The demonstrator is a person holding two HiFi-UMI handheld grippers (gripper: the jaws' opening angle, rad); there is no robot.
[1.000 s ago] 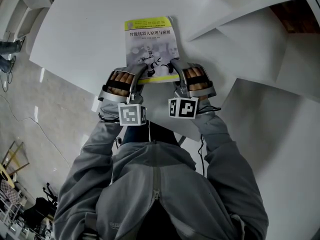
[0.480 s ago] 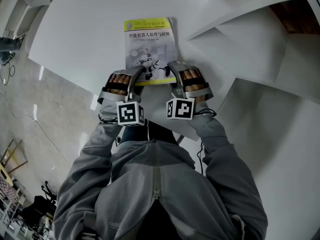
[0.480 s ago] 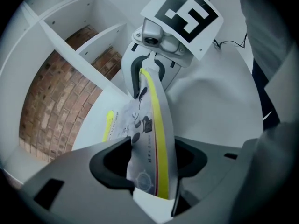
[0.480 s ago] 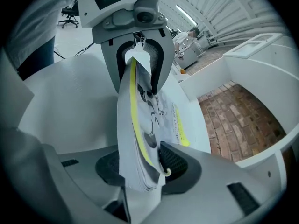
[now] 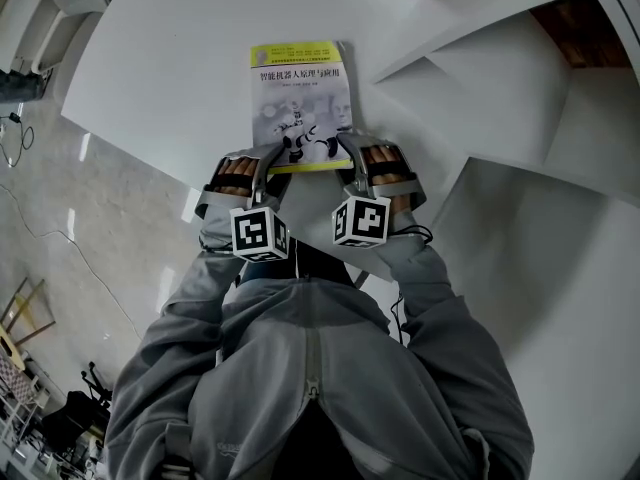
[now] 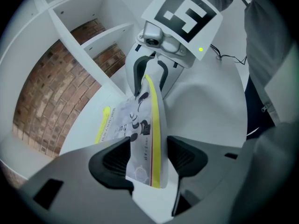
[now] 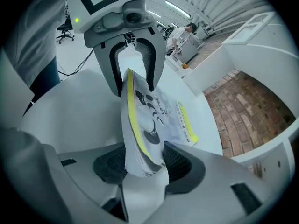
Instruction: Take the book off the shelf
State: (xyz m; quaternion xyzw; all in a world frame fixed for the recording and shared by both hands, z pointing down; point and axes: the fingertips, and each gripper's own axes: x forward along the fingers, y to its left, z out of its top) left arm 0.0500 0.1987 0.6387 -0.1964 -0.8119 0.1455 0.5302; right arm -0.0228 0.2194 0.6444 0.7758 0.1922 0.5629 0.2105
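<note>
The jaws of the left gripper (image 5: pixel 272 158) and right gripper (image 5: pixel 350 153) have just been opening and stand apart around the near corners of the book (image 5: pixel 300 83), which lies flat on the tabletop (image 5: pixel 170 58), so it seems released, off the shelf (image 5: pixel 500 78).

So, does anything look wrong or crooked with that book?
Nothing stands out. The book lies flat, cover up, on the white surface, with no visible damage. Its near edge sits between the jaws of the left gripper and the right gripper, which have just been opening, pads off it.
</note>
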